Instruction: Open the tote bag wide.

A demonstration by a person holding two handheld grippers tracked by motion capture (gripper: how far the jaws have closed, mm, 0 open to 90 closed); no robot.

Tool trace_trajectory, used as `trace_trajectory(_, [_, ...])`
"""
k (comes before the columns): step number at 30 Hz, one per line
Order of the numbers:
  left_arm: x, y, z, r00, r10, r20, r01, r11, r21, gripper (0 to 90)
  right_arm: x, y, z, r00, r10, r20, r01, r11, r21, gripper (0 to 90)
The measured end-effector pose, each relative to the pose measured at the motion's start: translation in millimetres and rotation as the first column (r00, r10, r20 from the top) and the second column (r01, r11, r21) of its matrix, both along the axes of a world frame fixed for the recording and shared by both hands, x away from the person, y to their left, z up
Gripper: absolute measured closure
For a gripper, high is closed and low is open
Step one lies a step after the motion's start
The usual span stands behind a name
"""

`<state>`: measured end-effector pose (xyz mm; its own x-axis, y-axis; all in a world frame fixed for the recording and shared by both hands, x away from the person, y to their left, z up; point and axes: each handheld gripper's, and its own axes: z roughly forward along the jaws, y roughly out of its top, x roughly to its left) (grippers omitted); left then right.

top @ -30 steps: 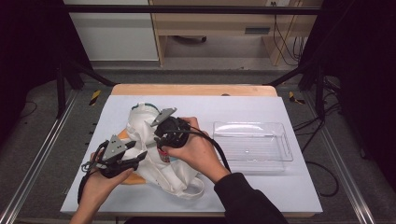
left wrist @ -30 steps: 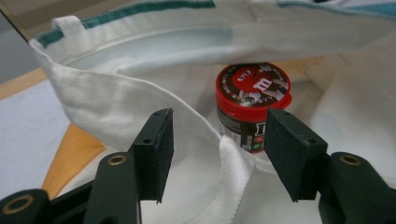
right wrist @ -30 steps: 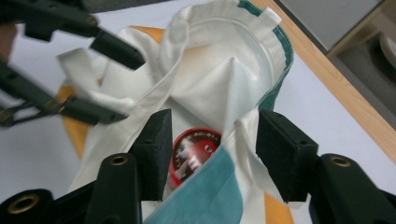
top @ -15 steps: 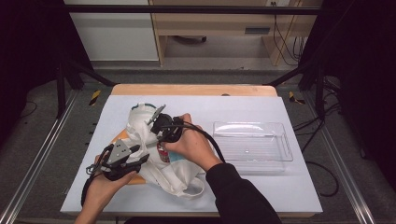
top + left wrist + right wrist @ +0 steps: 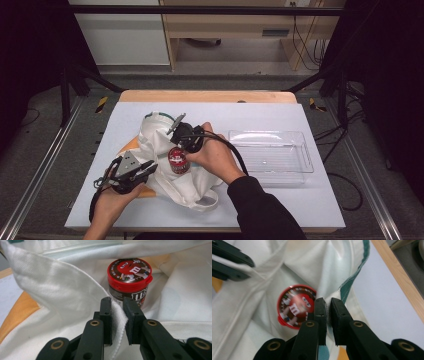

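Covering most of the tabletop, a pale sheet lies on the table (image 5: 210, 96), and on it sits a white cloth bag (image 5: 165, 170) with a clear plastic tray (image 5: 272, 155) well apart to its right. Both forearms come in from the near edge: the left hand (image 5: 107, 200) lies low at the bag's near-left side, while the right hand (image 5: 215, 157) reaches further in, over the bag's mouth, its wrist angled towards the far left. The left tongs (image 5: 117, 312) have just been closing and now pinch a fold of the bag's white rim between their pads; the right tongs (image 5: 327, 308) have likewise just been closing and clamp the opposite rim where a teal edge band runs. From above, the candy tub (image 5: 177, 160) shows as a small red-lidded can standing inside the open bag, between the two tongs. The left gripper view adds what the high view cannot: the tub stands upright just beyond the jaw tips, its brown label legible. The right gripper view shows the lid's printed face from above, just left of its jaws, slightly blurred.
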<state>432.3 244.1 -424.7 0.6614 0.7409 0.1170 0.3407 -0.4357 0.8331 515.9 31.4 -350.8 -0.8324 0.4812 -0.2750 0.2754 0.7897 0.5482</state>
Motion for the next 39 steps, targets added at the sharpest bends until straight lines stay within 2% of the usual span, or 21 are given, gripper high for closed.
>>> trace_trajectory(2, [-2.4,2.0,-1.0,1.0,-0.003,0.001,0.003,1.0,-0.001,77.7,4.2,-7.6,-4.1,0.9998,-0.012,-0.015,0.012,0.9999,0.0,83.2])
trace_trajectory(4, [-4.2,2.6,-2.1,1.0,-0.002,0.005,0.002,1.0,-0.005,77.8,5.4,-8.7,-7.5,0.9993,-0.011,-0.035,0.012,0.9997,0.02,81.6])
trace_trajectory(9, [-6.1,2.6,-2.3,1.0,-0.005,0.008,0.005,1.0,0.0,77.7,6.8,-2.6,-13.6,0.9982,0.002,-0.061,0.0,0.9994,0.035,68.6])
trace_trajectory(11, [-6.1,3.8,-1.9,0.9997,0.001,0.023,-0.001,1.0,0.005,77.7,8.2,0.7,-17.6,0.9971,-0.002,-0.077,0.003,0.9998,0.021,63.7])
trace_trajectory(13, [-6.5,4.0,-1.8,0.9997,0.002,0.022,-0.002,1.0,0.002,77.7,9.8,1.5,-19.4,0.9968,-0.002,-0.08,0.002,1.0,0.007,63.1])
trace_trajectory(23, [-9.9,5.7,0.3,0.9994,0.002,0.034,-0.002,1.0,-0.004,77.9,13.5,1.0,-22.8,0.9958,-0.009,-0.091,0.009,1.0,-0.001,79.9])
trace_trajectory(35, [-15.8,10.4,-0.9,0.9996,0.002,0.029,-0.003,0.9997,0.024,79.2,24.3,-21.2,-11.8,0.9974,-0.05,-0.051,0.053,0.9966,0.062,81.3])
trace_trajectory(36, [-17.0,11.4,-1.5,0.9999,-0.001,0.012,0.001,0.9997,0.023,79.4,29.1,-27.3,-10.8,0.997,-0.062,-0.047,0.065,0.9951,0.074,81.4])
trace_trajectory(39, [-17.0,13.3,-2.1,0.9998,0.004,0.019,-0.005,0.9997,0.025,80.2,35.0,-35.4,-10.6,0.9962,-0.076,-0.042,0.079,0.9935,0.082,81.5])
